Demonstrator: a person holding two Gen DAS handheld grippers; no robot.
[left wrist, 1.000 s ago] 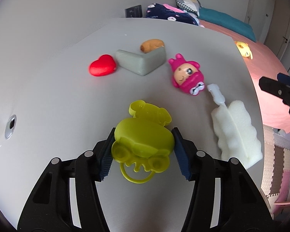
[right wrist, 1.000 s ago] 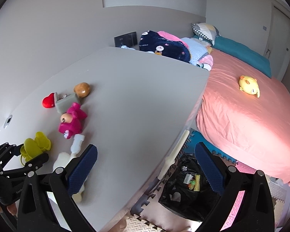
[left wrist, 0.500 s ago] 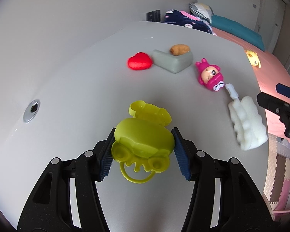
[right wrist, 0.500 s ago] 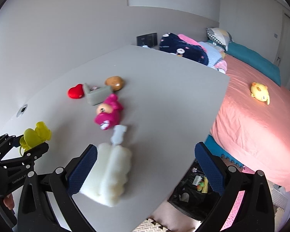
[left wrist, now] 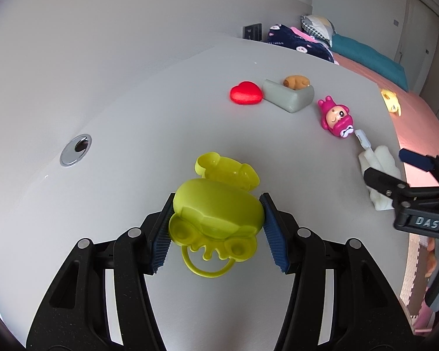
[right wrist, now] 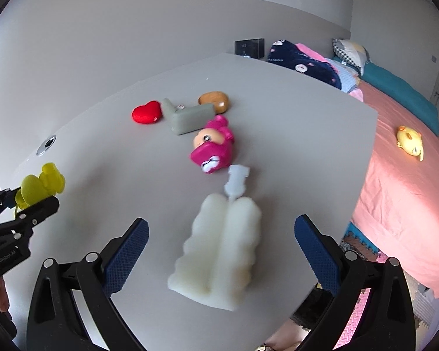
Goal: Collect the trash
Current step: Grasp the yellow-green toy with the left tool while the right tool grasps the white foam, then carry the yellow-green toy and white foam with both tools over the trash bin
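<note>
My left gripper (left wrist: pixel 216 229) is shut on a yellow-green plastic toy case (left wrist: pixel 216 210), held above the grey table (left wrist: pixel 131 134); it also shows in the right wrist view (right wrist: pixel 39 185). My right gripper (right wrist: pixel 219 248) is open and hangs over a white foam block (right wrist: pixel 219 248) near the table's right edge, one finger on each side, not touching. A small white foam scrap (right wrist: pixel 236 180) lies just beyond it. In the left wrist view the right gripper (left wrist: pixel 395 169) partly hides the foam block (left wrist: pixel 379 161).
On the table lie a pink doll toy (right wrist: pixel 212 147), a grey corner piece (right wrist: pixel 188 117), a red heart (right wrist: pixel 146 112), a brown stone-like lump (right wrist: pixel 215 101) and a metal hole (right wrist: pixel 46 144). A pink bed (right wrist: pixel 409 190) with a yellow toy (right wrist: pixel 409 143) stands right. Foam floor mats (right wrist: pixel 365 316) below.
My right gripper has swung left from the floor and bed onto the table, over the foam block. My left gripper has risen and pulled back, still holding the yellow-green case.
</note>
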